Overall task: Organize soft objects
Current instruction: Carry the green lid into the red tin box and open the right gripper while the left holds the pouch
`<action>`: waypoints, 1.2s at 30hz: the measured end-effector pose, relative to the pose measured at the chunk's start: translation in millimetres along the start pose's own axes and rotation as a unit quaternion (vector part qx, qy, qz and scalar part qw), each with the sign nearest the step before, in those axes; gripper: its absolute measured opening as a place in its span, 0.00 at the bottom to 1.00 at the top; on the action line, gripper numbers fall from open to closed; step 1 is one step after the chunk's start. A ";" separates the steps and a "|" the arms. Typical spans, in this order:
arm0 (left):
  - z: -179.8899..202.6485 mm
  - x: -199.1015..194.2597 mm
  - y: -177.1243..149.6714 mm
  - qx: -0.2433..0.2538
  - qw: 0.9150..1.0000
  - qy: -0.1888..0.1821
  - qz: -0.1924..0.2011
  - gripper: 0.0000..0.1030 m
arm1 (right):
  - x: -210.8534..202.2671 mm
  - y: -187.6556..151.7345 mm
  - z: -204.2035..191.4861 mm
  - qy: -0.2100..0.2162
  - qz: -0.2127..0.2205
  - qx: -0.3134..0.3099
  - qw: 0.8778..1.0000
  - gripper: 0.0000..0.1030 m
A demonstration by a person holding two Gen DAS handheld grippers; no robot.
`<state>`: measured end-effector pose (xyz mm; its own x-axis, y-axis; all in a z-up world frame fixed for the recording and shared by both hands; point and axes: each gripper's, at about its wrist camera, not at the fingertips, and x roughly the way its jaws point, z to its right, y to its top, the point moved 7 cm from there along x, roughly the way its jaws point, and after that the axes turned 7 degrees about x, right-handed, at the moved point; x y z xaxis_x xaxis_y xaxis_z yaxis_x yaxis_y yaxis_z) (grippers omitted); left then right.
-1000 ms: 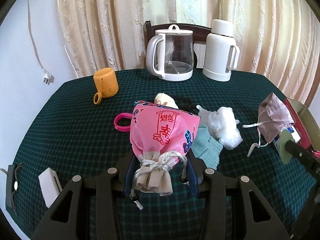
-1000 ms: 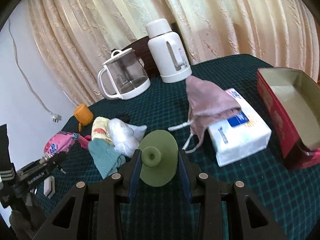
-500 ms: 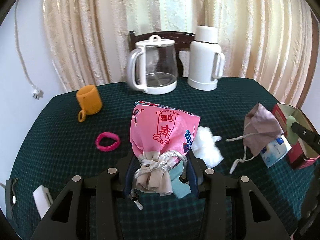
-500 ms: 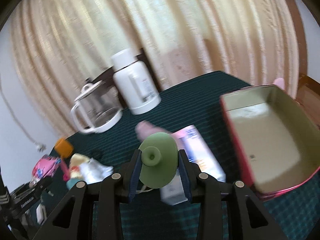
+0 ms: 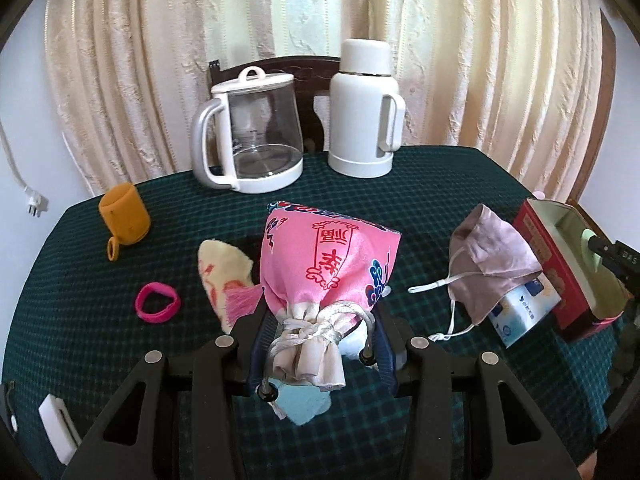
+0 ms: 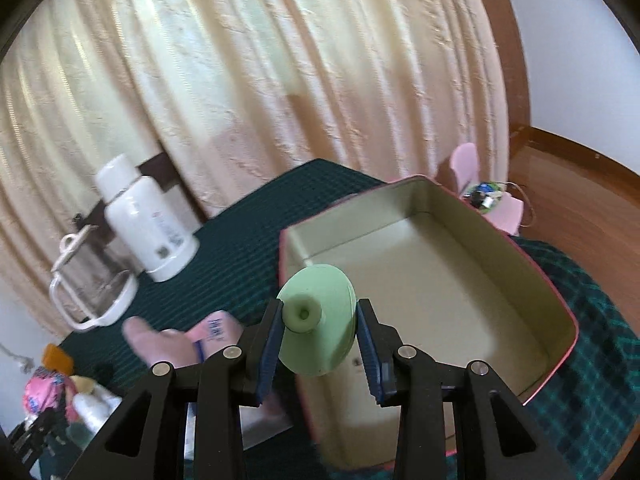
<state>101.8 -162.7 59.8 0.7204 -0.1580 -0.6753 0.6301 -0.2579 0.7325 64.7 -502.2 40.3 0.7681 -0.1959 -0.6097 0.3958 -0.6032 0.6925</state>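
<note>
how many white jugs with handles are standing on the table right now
2: the glass kettle at the back, left of the white thermos standing beside it, both in front of the curtain. None seems hidden.

The tablecloth (image 5: 440, 200) is dark green with a thin check, and the pouch (image 5: 328, 264) in my left tongs is hot pink with red and blue print and a cream satin neck. My right one's got a pale green funnel (image 6: 320, 320) over a tin (image 6: 440, 280) that's red outside, cream inside; also an orange cup (image 5: 124, 216), pink hair tie (image 5: 157, 303) and mauve mask (image 5: 492, 264).
</note>
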 end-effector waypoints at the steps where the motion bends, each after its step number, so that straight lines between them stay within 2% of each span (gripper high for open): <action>1: 1.6 1.7 1.1 0.002 1.000 -0.001 0.000 0.44 | 2.0 1.2 2.8 -0.007 -0.001 0.000 1.000 0.44; 4: 5.0 6.2 3.2 0.005 1.000 -0.006 0.000 0.44 | 17.9 6.6 6.8 -0.030 -0.017 -0.006 0.999 0.56; 6: 6.3 9.6 3.6 0.006 1.000 -0.009 -0.002 0.44 | 26.3 7.8 7.2 -0.038 -0.033 -0.011 0.999 0.59; 11: 4.7 18.3 1.6 0.002 1.000 -0.013 -0.011 0.44 | 54.4 9.4 14.1 -0.049 -0.092 -0.007 0.994 0.59; 14: 1.4 20.7 1.3 -0.001 1.000 -0.015 -0.013 0.44 | 69.6 5.9 25.6 -0.093 -0.113 -0.016 0.989 0.59; 15: 0.6 21.0 0.9 -0.001 1.000 -0.015 -0.013 0.44 | 73.7 4.0 28.3 -0.092 -0.127 -0.013 0.988 0.59; 17: 0.2 21.4 1.0 0.000 1.000 -0.015 -0.012 0.44 | 76.7 -0.1 26.7 -0.080 -0.150 -0.019 0.985 0.59; 22: 1.1 23.6 0.0 -0.001 1.000 -0.020 -0.015 0.44 | 75.2 -9.3 13.6 -0.057 -0.168 -0.065 0.982 0.58; 27: 1.2 22.4 -2.2 -0.001 1.000 -0.021 -0.015 0.44 | 72.4 -22.3 6.7 0.007 -0.210 -0.079 0.974 0.58; 36: 3.6 16.9 -5.6 0.001 1.000 -0.021 -0.012 0.44 | 52.6 -38.2 -15.5 0.043 -0.218 -0.132 0.966 0.58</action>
<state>109.4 -167.4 44.0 0.6915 -0.1924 -0.6963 0.6472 -0.2632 0.7155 97.8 -477.4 -12.3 0.5337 0.1047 -0.8392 0.7975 -0.3926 0.4582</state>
